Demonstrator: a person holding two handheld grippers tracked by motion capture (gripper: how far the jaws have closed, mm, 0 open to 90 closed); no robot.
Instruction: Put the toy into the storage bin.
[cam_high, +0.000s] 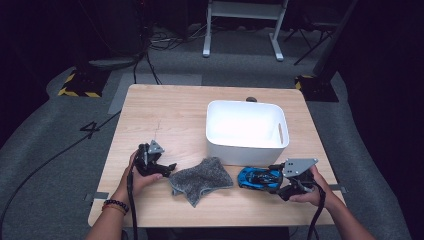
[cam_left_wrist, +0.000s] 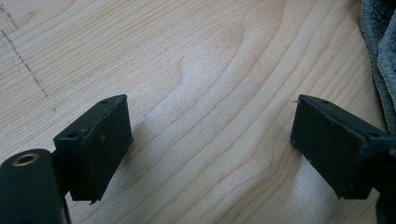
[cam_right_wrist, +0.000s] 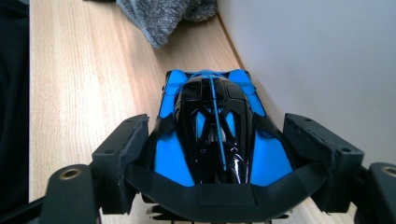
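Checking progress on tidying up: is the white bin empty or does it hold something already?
Empty, as far as the high view shows: the white bin has a bare white floor. The toy car and grey cloth lie outside it on the table.

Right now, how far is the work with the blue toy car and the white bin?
Done: nothing is put away; the white plastic bin looks empty. In hand: the right gripper has its jaws on either side of the blue and black toy car, which seems to rest on the wooden table. Left: lifting the car; the grey fuzzy cloth lies untouched beside the open left gripper.
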